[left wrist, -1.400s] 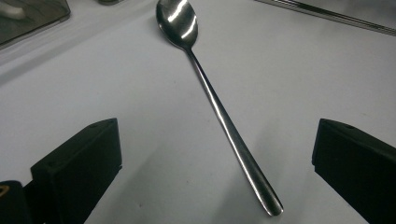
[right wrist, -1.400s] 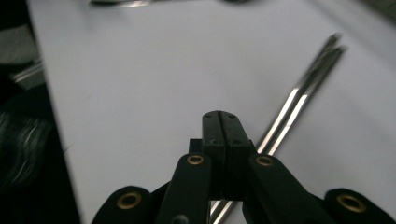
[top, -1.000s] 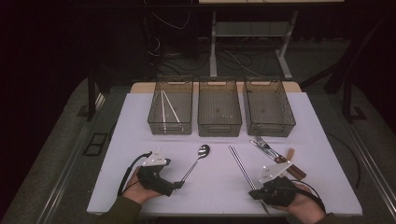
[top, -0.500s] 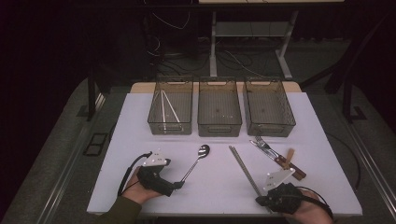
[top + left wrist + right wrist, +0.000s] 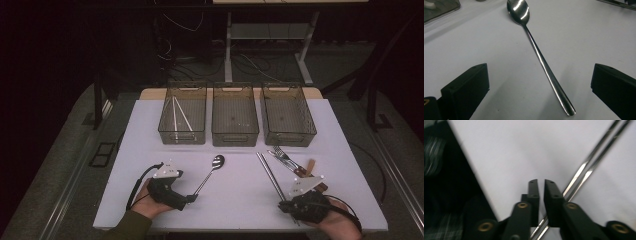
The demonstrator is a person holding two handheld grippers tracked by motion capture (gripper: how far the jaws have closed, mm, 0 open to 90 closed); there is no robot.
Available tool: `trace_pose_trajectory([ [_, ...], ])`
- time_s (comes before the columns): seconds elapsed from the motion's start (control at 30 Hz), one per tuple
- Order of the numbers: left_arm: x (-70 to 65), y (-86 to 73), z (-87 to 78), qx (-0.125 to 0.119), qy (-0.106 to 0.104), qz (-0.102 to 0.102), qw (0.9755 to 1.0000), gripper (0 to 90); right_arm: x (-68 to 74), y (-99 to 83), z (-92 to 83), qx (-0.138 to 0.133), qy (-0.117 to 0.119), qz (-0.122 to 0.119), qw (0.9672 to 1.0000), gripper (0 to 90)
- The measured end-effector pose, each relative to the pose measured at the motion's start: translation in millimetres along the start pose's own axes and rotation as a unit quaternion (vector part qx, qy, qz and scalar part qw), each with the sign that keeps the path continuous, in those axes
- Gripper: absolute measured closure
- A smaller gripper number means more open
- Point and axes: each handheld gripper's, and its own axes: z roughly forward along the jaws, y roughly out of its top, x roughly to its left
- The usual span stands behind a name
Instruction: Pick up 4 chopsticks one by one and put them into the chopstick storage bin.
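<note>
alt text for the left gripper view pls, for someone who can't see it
A long shiny stainless-steel spoon lies on a plain white table, bowl at the top, handle running down toward the lower right. The left gripper has its two black jaws wide apart, one on each side of the handle, neither touching it. The corner of a clear bin shows top left.

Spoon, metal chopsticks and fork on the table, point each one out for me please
spoon (image 5: 519, 11), left gripper view, on its bowl.
metal chopsticks (image 5: 267, 172), high view, midway along the pair.
fork (image 5: 281, 153), high view, near its tines.
</note>
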Motion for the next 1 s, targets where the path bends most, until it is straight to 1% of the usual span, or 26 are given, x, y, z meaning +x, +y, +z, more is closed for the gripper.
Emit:
trace_pose_trajectory([
  [0.03, -0.1, 0.0, 0.2, -0.001, 0.000, 0.001, 1.0000, 0.4, -2.8, 1.6, -0.7, -0.006, -0.011, 0.007, 0.9999, 72.4],
  [0.07, -0.5, 0.0, 0.4, -0.002, 0.000, 0.000, 1.0000, 0.3, -6.5, 3.3, -0.6, -0.012, -0.021, 0.017, 0.9996, 71.5],
  [0.1, -0.5, 0.2, 0.4, -0.002, 0.000, 0.000, 1.0000, 0.3, -10.3, 5.0, 0.1, -0.015, -0.024, 0.026, 0.9993, 70.1],
  [0.13, -0.5, 0.2, 0.4, -0.001, 0.000, 0.001, 1.0000, 0.3, -13.8, 7.0, 1.3, -0.014, -0.032, 0.033, 0.9988, 66.5],
  [0.17, -0.4, 0.1, 0.5, -0.002, 0.001, 0.000, 1.0000, 0.3, -17.0, 9.3, 3.2, -0.015, -0.042, 0.040, 0.9982, 65.3],
  [0.23, -0.2, 0.0, 0.5, -0.001, 0.001, 0.000, 1.0000, 0.3, -22.9, 14.4, 8.5, -0.010, -0.047, 0.053, 0.9975, 61.8],
  [0.3, 0.0, 0.0, 0.3, -0.001, 0.000, 0.000, 1.0000, 0.3, -27.4, 18.8, 13.4, -0.008, -0.062, 0.060, 0.9962, 58.6],
  [0.37, 0.4, 0.0, 0.6, 0.000, 0.000, 0.001, 1.0000, 0.3, -31.9, 22.6, 17.3, -0.007, -0.063, 0.071, 0.9954, 54.9],
  [0.43, 0.1, -0.1, 1.0, 0.000, 0.000, 0.001, 1.0000, 0.3, -34.9, 26.1, 22.0, -0.003, -0.063, 0.076, 0.9951, 55.0],
  [0.5, -0.3, 0.1, 0.6, -0.001, -0.001, 0.001, 1.0000, 0.3, -36.6, 29.2, 27.7, 0.006, -0.069, 0.077, 0.9946, 55.1],
  [0.53, -0.3, 0.2, 0.5, -0.002, -0.001, 0.000, 1.0000, 0.3, -37.6, 30.6, 30.4, 0.010, -0.065, 0.079, 0.9947, 55.2],
  [0.63, 0.3, -0.1, 0.3, 0.000, 0.000, 0.000, 1.0000, 0.3, -38.7, 33.9, 38.0, 0.028, -0.065, 0.080, 0.9943, 57.3],
  [0.73, 0.4, 0.0, 0.2, 0.000, -0.001, 0.001, 1.0000, 0.3, -39.2, 36.5, 39.4, 0.033, -0.069, 0.077, 0.9941, 59.9],
  [0.83, 0.2, 0.0, 0.5, 0.000, -0.001, 0.001, 1.0000, 0.3, -39.1, 37.9, 40.1, 0.035, -0.067, 0.070, 0.9947, 64.7],
  [0.9, -0.1, 0.2, 0.3, 0.000, -0.001, 0.000, 1.0000, 0.3, -38.7, 39.0, 40.7, 0.035, -0.066, 0.072, 0.9947, 67.4],
  [1.0, -0.2, 0.1, 0.7, -0.001, -0.001, 0.000, 1.0000, 0.3, -39.2, 40.2, 41.5, 0.035, -0.065, 0.065, 0.9951, 70.9],
])
